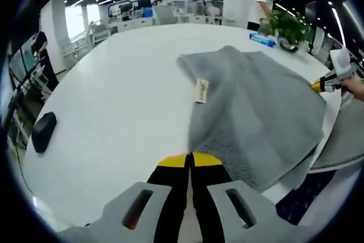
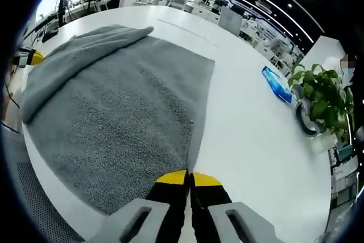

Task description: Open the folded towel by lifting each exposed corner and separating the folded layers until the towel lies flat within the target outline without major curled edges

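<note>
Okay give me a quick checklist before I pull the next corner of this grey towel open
1. Left tongs closed at towel edge: ok; cloth pinched: cannot tell.
2. Right tongs closed at towel edge: ok.
3. Towel fully flat: not ok, a folded layer lies along one side.
4. Towel on table: not ok, one edge overhangs.
5. Target outline visible: cannot tell.
6. Plant and blue packet away from towel: ok.

The towel (image 2: 114, 112) is grey cloth with a rough, nubbly pile and a matt look; a small pale fabric label (image 1: 201, 90) is sewn on one side. The table (image 1: 125, 101) under it is white, smooth and faintly glossy. The left gripper (image 1: 189, 160) and right gripper (image 2: 188, 178) look like matt grey plastic with black jaws tipped in yellow. A blue packet (image 2: 277, 83) has a shiny wrapper.
</note>
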Tool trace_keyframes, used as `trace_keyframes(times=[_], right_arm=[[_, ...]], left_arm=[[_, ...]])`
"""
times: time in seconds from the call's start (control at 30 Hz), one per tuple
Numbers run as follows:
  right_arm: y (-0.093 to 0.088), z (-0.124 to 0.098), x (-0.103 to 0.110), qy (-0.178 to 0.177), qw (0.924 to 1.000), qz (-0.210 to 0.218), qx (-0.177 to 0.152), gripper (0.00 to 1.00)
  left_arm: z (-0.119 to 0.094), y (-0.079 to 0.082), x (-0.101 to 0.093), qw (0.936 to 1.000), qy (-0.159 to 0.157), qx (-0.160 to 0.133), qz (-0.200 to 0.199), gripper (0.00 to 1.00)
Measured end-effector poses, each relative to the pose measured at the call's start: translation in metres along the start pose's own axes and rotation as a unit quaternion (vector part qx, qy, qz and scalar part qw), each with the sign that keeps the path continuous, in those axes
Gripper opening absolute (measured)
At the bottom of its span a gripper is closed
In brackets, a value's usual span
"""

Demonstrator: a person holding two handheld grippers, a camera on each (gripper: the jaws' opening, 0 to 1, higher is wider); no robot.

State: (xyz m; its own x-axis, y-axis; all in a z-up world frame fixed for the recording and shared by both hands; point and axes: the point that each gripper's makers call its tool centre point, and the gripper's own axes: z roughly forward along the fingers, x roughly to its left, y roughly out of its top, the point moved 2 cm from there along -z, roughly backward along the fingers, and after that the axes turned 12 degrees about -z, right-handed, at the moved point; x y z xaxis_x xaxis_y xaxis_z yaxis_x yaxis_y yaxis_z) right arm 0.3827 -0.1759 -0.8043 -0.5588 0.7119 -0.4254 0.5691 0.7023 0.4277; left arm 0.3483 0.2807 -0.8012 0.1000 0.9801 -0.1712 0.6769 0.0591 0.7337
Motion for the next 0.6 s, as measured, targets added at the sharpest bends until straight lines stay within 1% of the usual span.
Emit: trace_keyframes(times=[0.07, 0.2, 0.3, 0.43, 0.5, 0.6], right_arm=[[-0.0033, -0.0002, -0.0027, 0.000, 1.0000, 0.003, 0.005, 0.00], [-0.0085, 0.0015, -0.0073, 0.001, 0.9999, 0.012, 0.008, 0.00], [-0.0101, 0.0024, -0.0084, 0.000, 0.9999, 0.012, 0.007, 0.00], [-0.0114, 0.0019, -0.0074, -0.004, 1.0000, 0.004, -0.005, 0.00], [-0.0108, 0.0009, -0.0073, -0.012, 0.9993, 0.027, -0.021, 0.00], [-0.0116, -0.0006, -0.0074, -0.012, 0.9988, 0.035, -0.032, 0.00]], left_arm=[[-0.0012, 0.0002, 0.0034, 1.0000, 0.004, 0.002, -0.005, 0.00], [-0.0022, -0.0004, 0.0062, 1.0000, 0.009, 0.000, -0.001, 0.00], [-0.0028, 0.0004, 0.0080, 0.9998, 0.014, -0.004, 0.013, 0.00], [-0.0023, 0.0001, 0.0063, 0.9989, 0.018, -0.004, 0.043, 0.00], [-0.0018, 0.0007, 0.0059, 0.9986, 0.017, 0.001, 0.050, 0.00], [-0.0008, 0.0014, 0.0058, 0.9986, 0.017, 0.010, 0.050, 0.00]])
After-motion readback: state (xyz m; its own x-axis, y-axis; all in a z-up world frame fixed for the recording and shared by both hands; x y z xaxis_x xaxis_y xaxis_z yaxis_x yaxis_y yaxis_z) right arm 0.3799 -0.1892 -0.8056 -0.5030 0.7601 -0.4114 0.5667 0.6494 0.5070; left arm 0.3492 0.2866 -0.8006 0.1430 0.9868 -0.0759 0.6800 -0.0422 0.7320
